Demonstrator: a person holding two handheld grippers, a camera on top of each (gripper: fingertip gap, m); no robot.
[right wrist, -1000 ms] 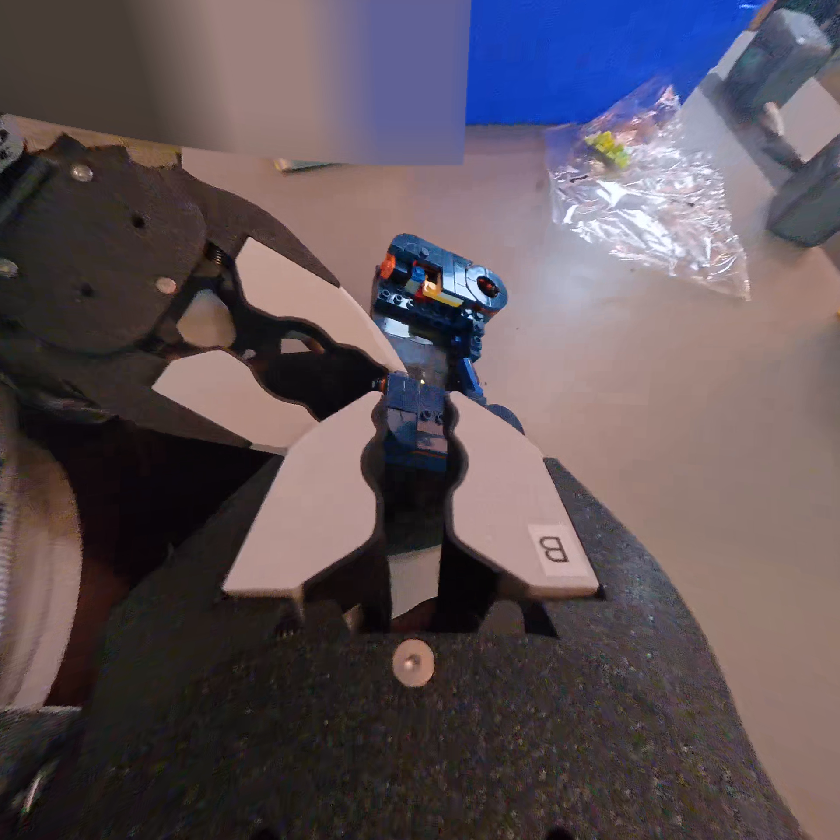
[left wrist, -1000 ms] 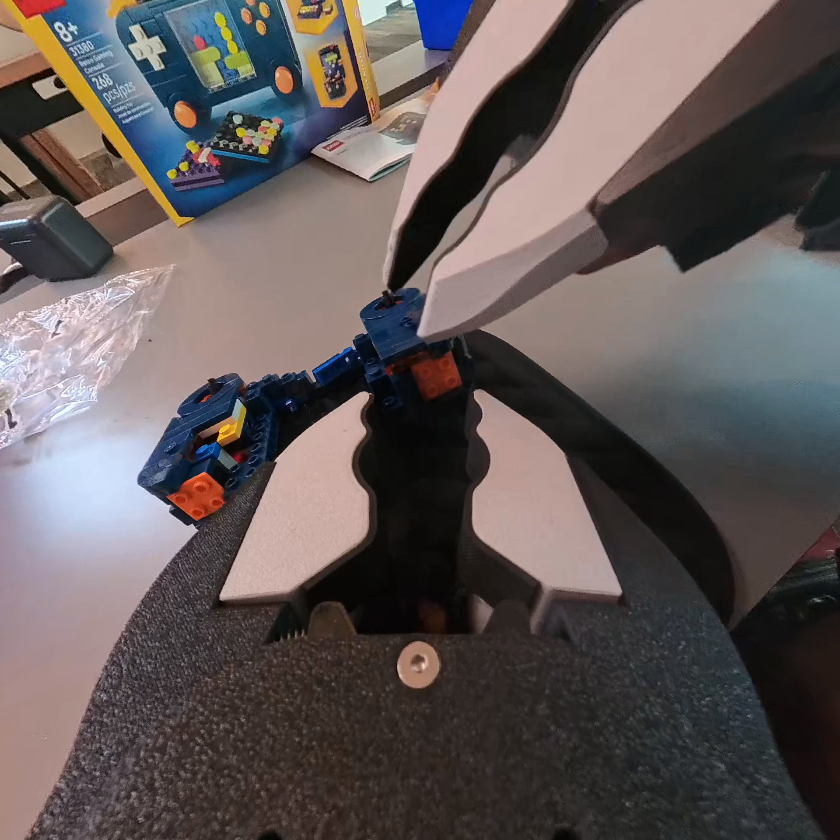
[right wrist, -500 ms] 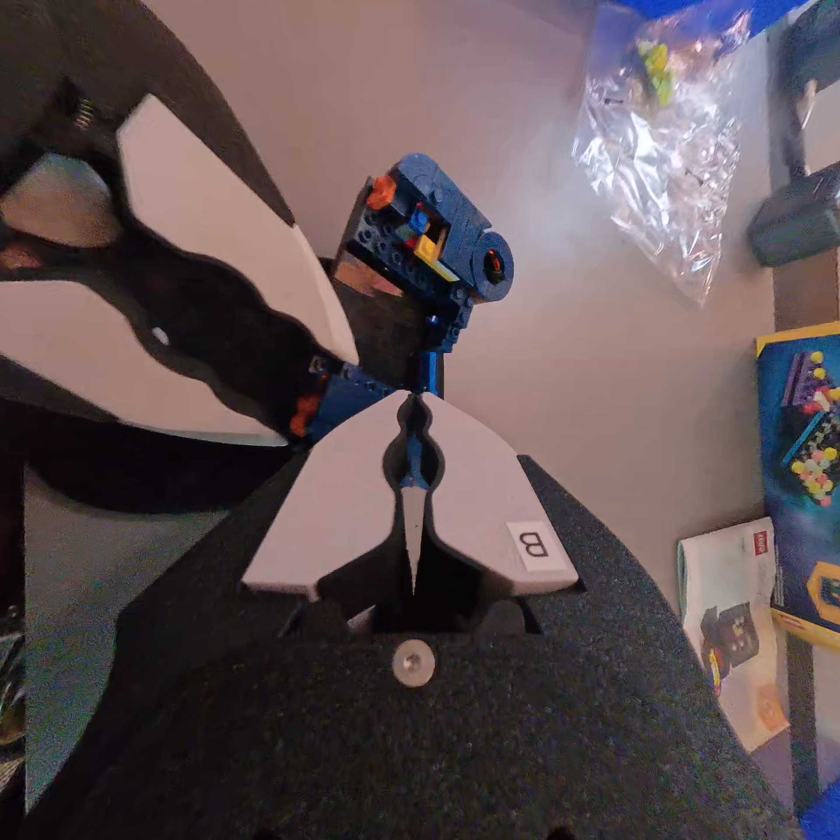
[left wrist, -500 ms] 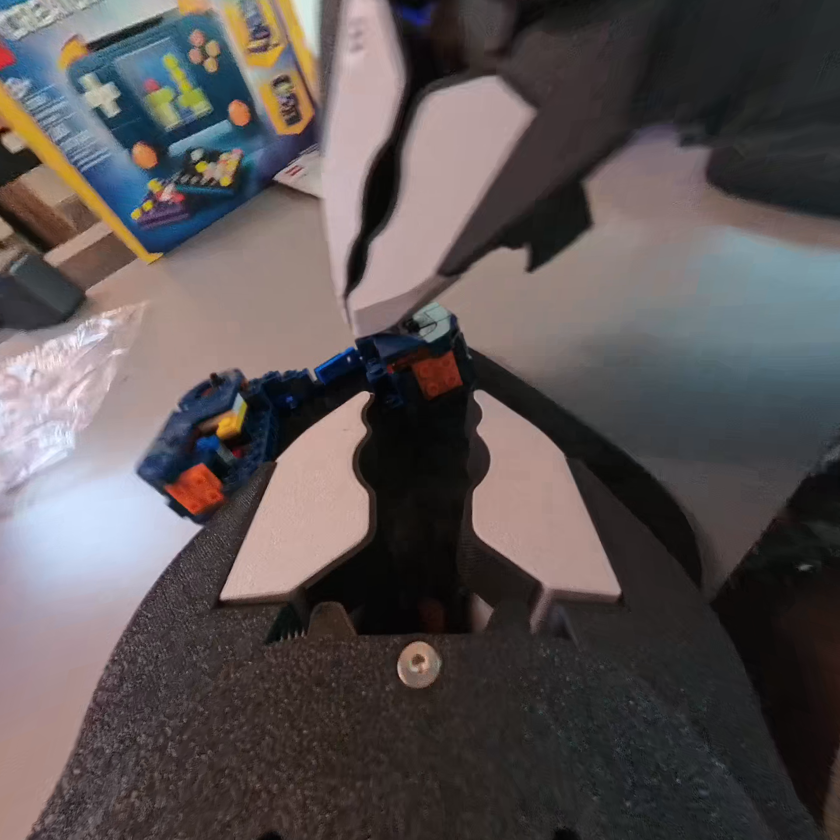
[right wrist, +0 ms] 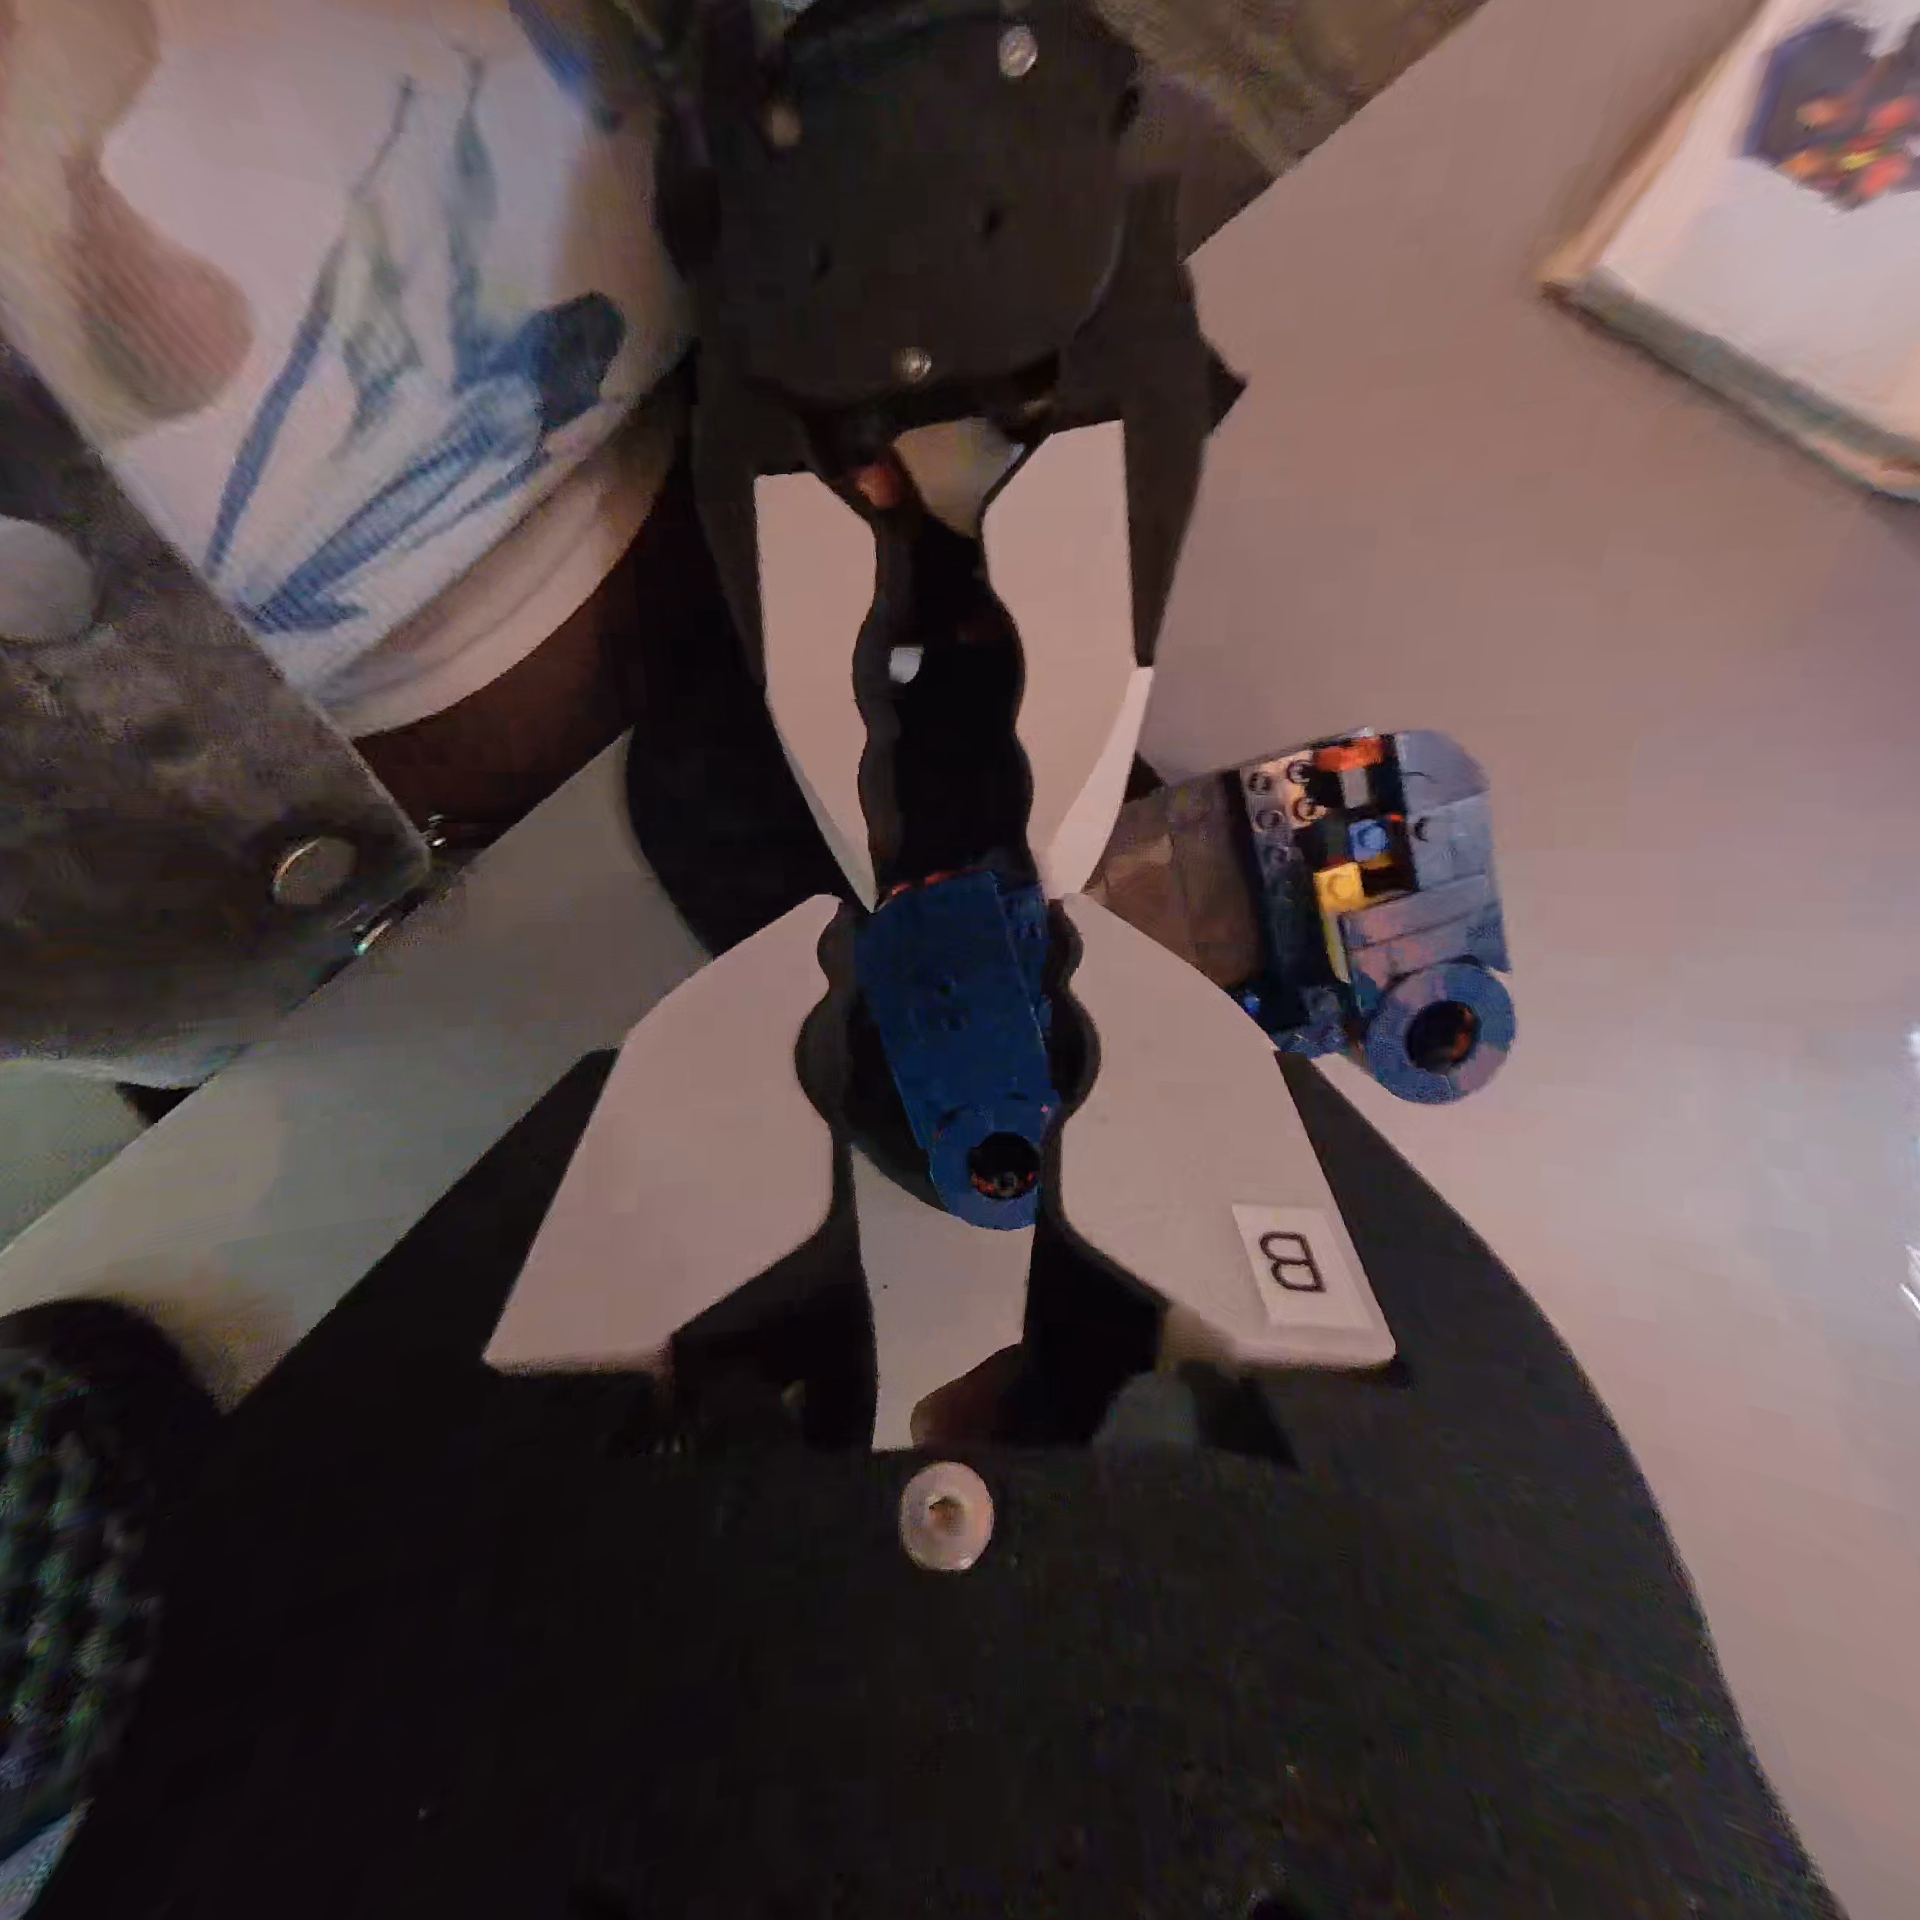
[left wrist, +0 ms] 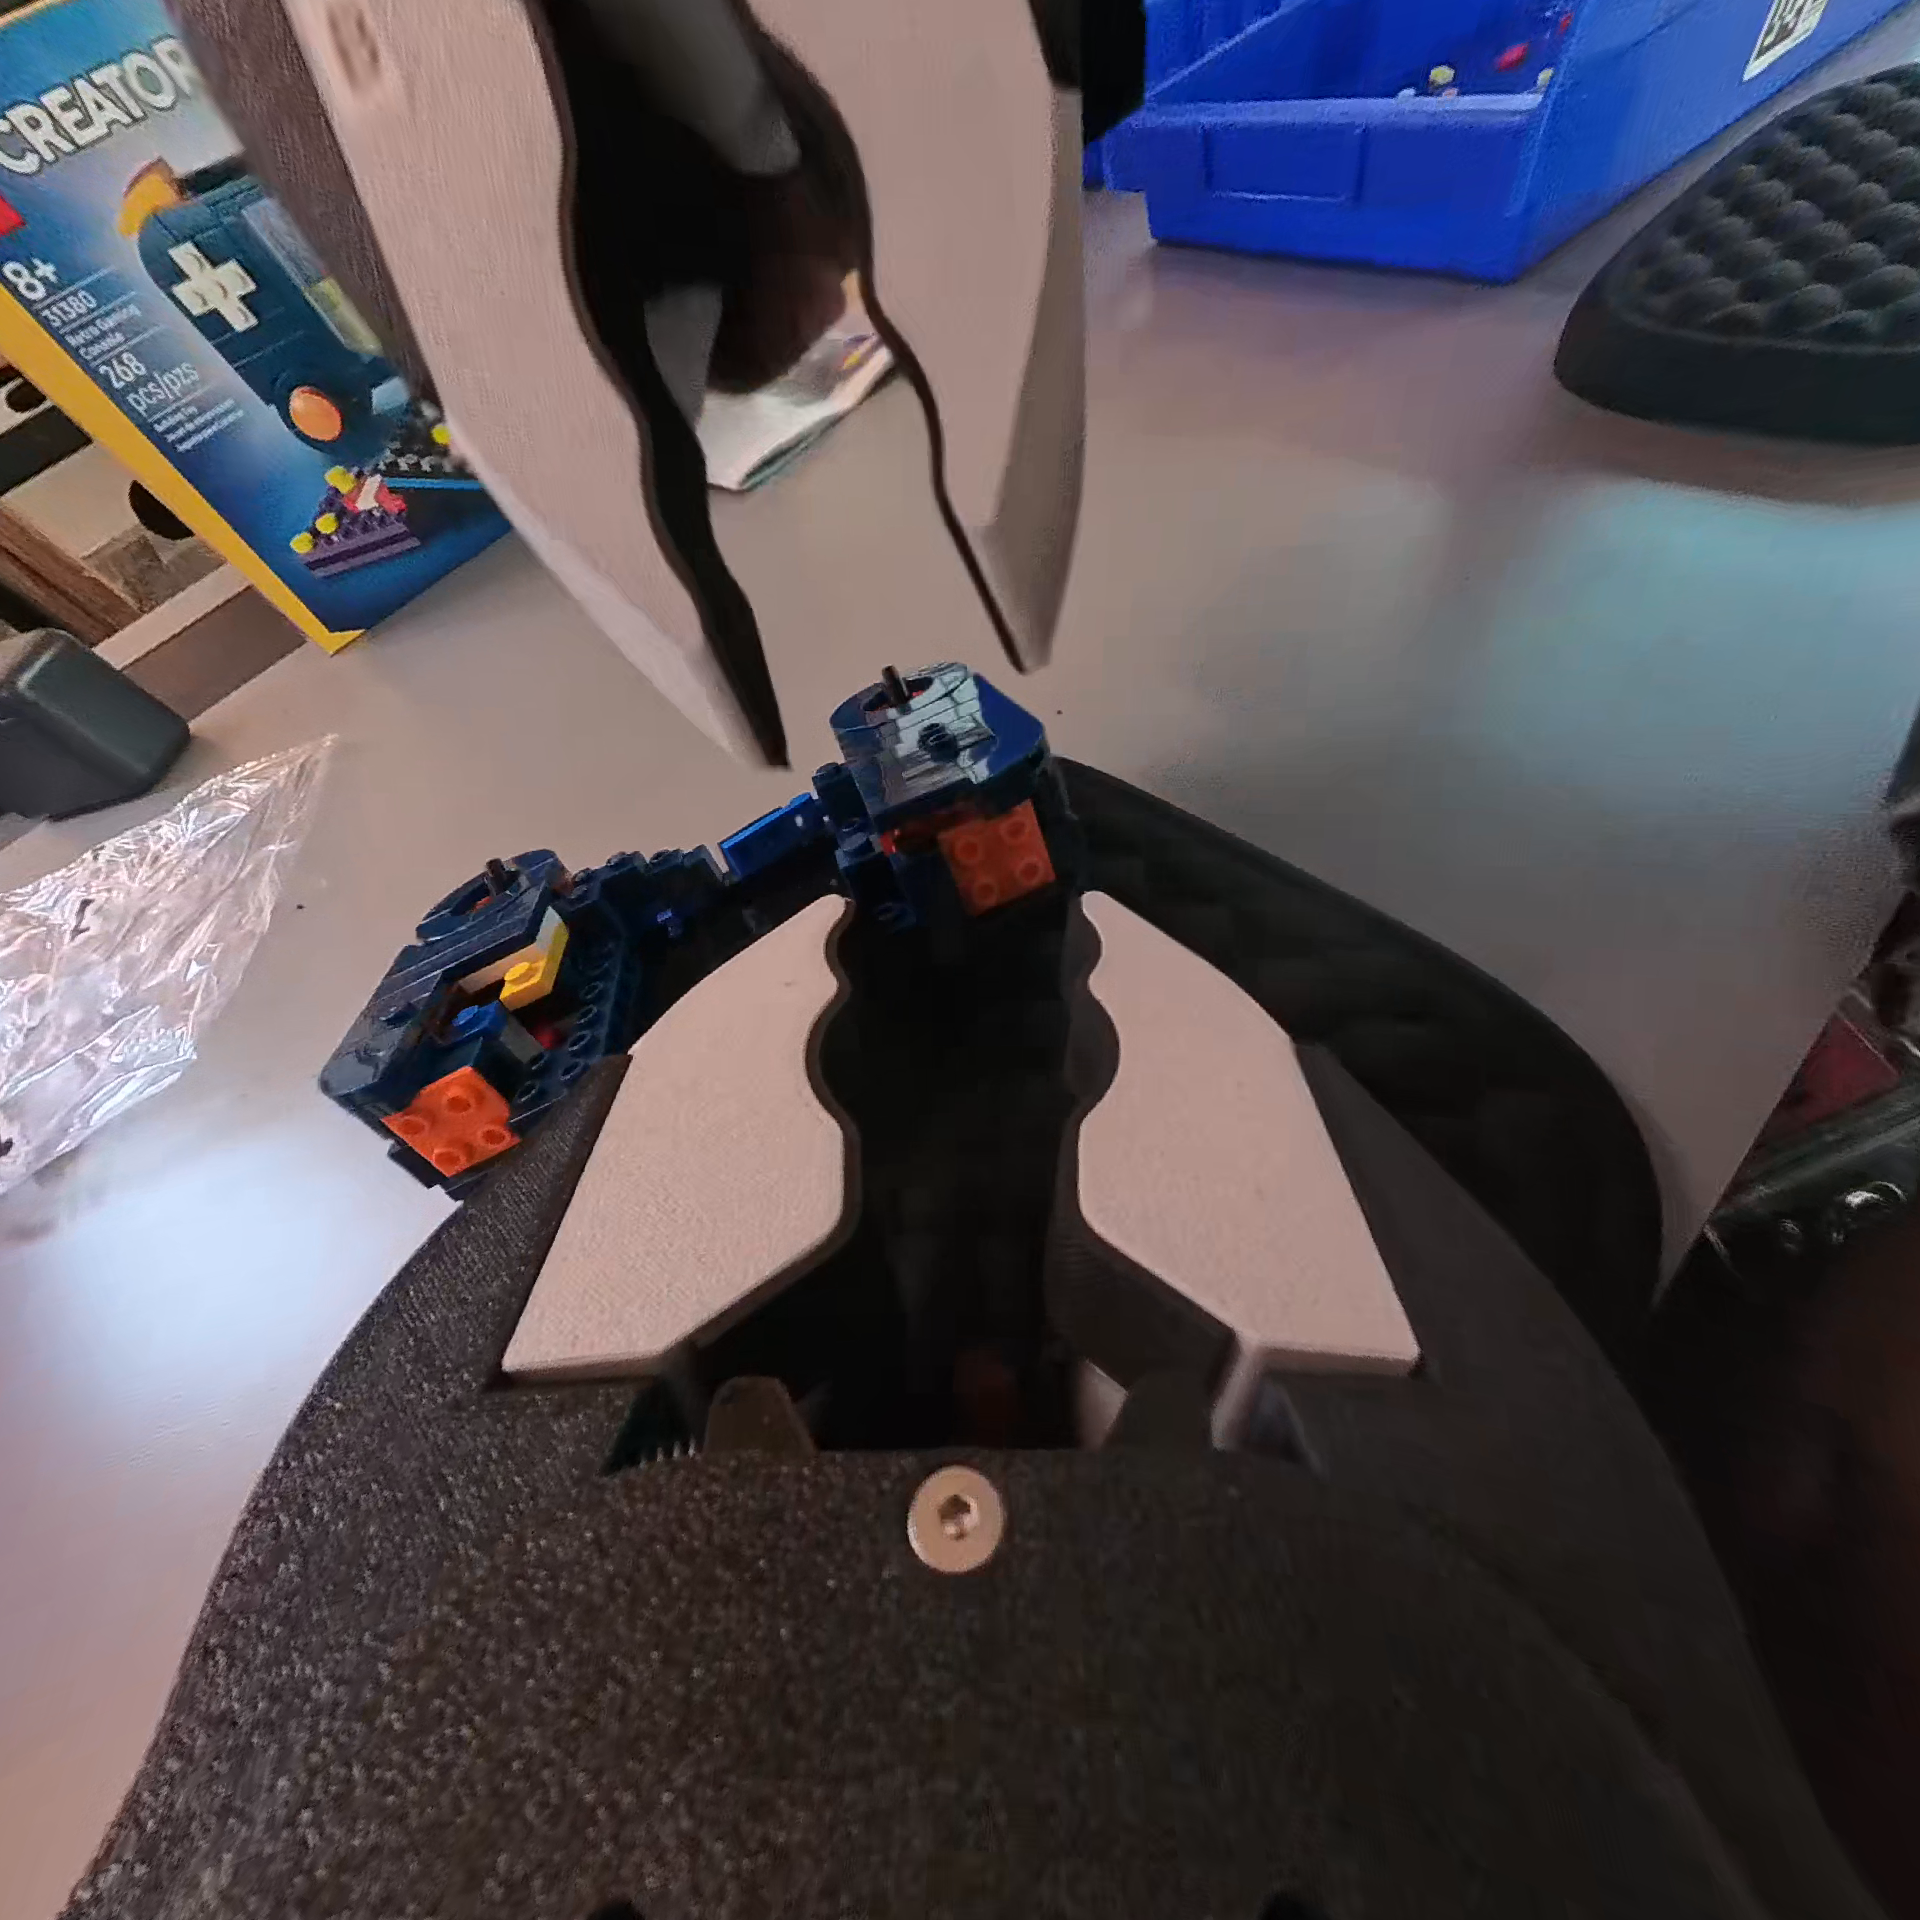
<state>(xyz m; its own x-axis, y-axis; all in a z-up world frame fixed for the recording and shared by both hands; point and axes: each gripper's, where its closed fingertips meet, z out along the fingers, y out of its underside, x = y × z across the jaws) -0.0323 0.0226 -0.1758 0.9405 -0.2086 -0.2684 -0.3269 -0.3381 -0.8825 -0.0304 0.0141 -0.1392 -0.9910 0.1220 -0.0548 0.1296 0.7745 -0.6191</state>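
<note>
Blue bin (left wrist: 1351, 156): I see a few small loose bricks inside, at the far side of the tabletop (left wrist: 1351, 644).
Plastic bag (left wrist: 125, 956): clear and crumpled, lying left of the model; contents unclear to me.
Left claw (left wrist: 961, 914): clamped on one end of the dark blue brick model (left wrist: 935, 790), holding it above the tabletop.
Right claw (right wrist: 956, 914): spread wide around the model's upper end (right wrist: 956, 1029); I cannot tell if its fingers touch it.
Around: set box (left wrist: 208, 343) far left, instruction booklet (left wrist: 800, 416) behind the right claw.
</note>
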